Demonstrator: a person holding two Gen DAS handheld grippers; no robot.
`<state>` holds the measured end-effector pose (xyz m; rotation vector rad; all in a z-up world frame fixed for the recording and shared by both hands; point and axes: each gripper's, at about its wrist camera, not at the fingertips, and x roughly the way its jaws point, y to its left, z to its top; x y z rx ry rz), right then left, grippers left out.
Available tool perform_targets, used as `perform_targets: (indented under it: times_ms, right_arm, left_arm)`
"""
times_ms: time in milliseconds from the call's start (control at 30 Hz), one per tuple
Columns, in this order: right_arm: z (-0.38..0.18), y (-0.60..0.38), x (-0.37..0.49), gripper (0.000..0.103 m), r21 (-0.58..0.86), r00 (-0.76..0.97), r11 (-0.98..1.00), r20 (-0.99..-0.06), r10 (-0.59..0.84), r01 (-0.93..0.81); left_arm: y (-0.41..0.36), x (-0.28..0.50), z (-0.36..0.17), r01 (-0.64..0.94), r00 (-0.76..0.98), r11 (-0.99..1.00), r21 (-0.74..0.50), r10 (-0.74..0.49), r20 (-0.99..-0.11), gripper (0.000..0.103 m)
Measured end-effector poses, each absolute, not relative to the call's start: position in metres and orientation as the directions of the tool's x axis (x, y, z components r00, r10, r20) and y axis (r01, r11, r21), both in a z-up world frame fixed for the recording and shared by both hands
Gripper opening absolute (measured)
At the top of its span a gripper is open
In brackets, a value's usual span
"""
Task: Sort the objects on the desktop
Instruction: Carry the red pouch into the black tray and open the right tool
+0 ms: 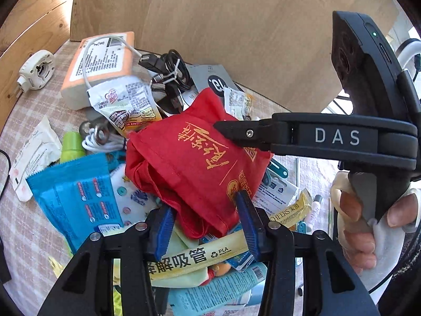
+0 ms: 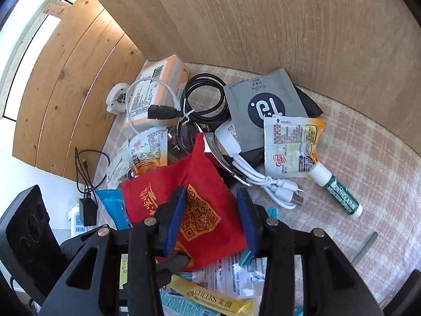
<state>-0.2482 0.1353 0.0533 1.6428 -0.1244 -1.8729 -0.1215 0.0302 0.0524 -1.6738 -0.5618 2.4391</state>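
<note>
- White plug adapter (image 1: 35,69): lay apart at the far left of the checked tablecloth (image 1: 34,105), outside the pile.
- Orange-edged pack (image 1: 101,65): at the pile's back, a white cable draped over it.
- Blue wrapper (image 1: 76,197): left of centre, part-buried.
- Red cloth bag (image 1: 192,158): topped the heap, centre. The left gripper (image 1: 204,226) stood with jaws apart around its near corner; whether the pads pressed it, I cannot tell. The right gripper (image 2: 210,218) likewise straddled the QR-printed side, jaws spread, no firm pinch evident.
- Grey sachet (image 2: 263,97): behind, beside the coiled black cable (image 2: 202,97).
- Green lip-balm tube (image 2: 339,189): right, loose on the cloth.
- Progress, judged: barely begun; everything remained heaped, nothing grouped.
</note>
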Motion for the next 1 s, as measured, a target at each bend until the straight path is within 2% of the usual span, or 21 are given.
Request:
perform_targets:
  times_ms: [167,567,1000]
  right_arm:
    - [0.057,0.154,-0.217,0.038,0.408,-0.027,-0.803,-0.885,-0.465,0.435]
    - [0.049,0.242,-0.144,0.035,0.404,-0.035,-0.845,-0.896,-0.443,0.349]
    - [0.115,0.283,-0.111,0.035,0.433,-0.15,-0.824,-0.846,-0.511,0.365]
  left_arm:
    - [0.06,-0.094,0.041,0.079,-0.343,-0.892,-0.445,0.395,-0.852,0.044]
    - [0.135,-0.046,0.045,-0.035,-0.277,-0.895,-0.445,0.437,-0.856,0.042]
    - [0.163,-0.027,0.115,-0.131,-0.361,-0.916,-0.38,0.401,-0.842,0.041]
